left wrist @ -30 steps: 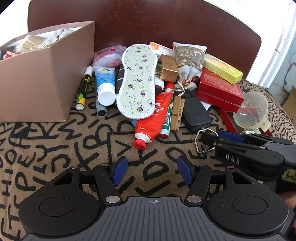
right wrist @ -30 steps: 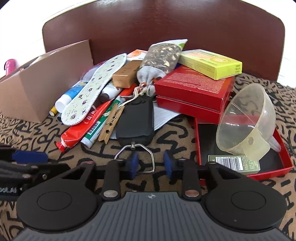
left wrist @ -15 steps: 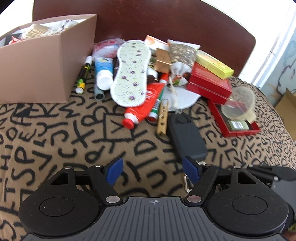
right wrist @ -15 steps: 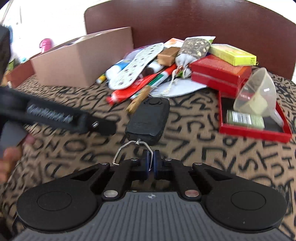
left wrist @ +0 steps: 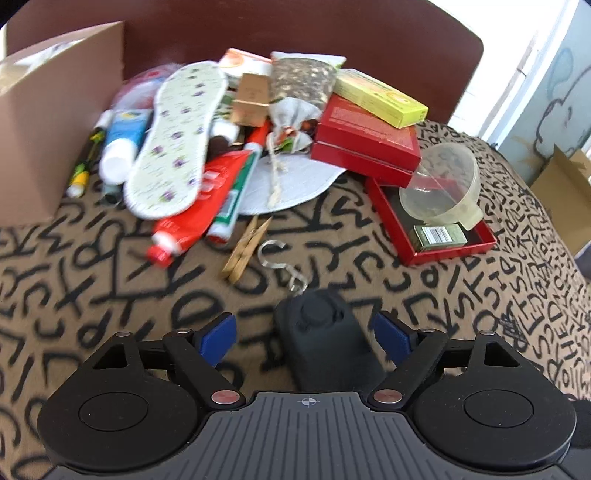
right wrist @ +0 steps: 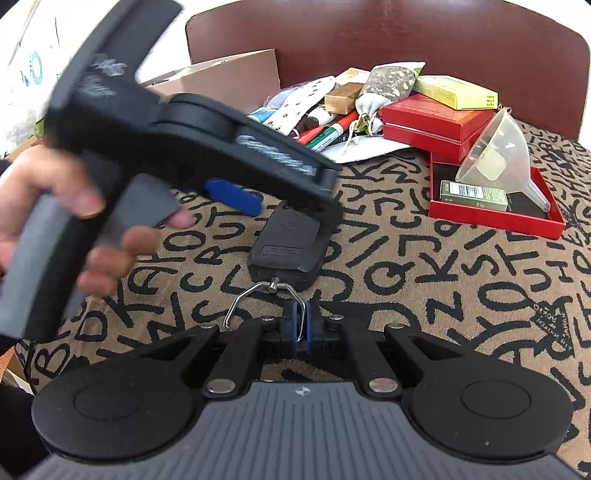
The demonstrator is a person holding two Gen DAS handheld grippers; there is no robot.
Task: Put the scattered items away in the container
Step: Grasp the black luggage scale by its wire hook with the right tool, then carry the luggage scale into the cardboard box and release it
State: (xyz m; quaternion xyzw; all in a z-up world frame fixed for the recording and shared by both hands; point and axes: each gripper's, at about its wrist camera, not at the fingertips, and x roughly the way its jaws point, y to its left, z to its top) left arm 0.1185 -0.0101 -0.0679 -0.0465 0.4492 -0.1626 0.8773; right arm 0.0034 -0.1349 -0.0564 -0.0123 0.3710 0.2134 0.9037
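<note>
A black hand-held luggage scale (right wrist: 286, 245) lies on the patterned cloth, pulled away from the pile. My right gripper (right wrist: 302, 325) is shut on its metal handle loop (right wrist: 258, 293). My left gripper (left wrist: 306, 338) is open, its blue pads on either side of the scale's body (left wrist: 325, 347); the scale's hook (left wrist: 275, 258) points toward the pile. In the right wrist view the left gripper (right wrist: 236, 192) hovers over the scale's far end. The cardboard box (left wrist: 48, 122) stands at the far left.
A pile lies by the box: floral insole (left wrist: 175, 140), red tube (left wrist: 201, 206), clothespin (left wrist: 245, 247), blue-white tube (left wrist: 122, 144), seed pouch (left wrist: 303, 79), red boxes (left wrist: 365, 140), yellow box (left wrist: 380, 98). A clear funnel (left wrist: 441, 188) sits in a red tray (left wrist: 448, 251). A brown chair back (left wrist: 258, 29) stands behind.
My right gripper closed on the scale's loop and dragged the scale back from the pile. My left gripper swung right and came down over the scale's body, still open.
</note>
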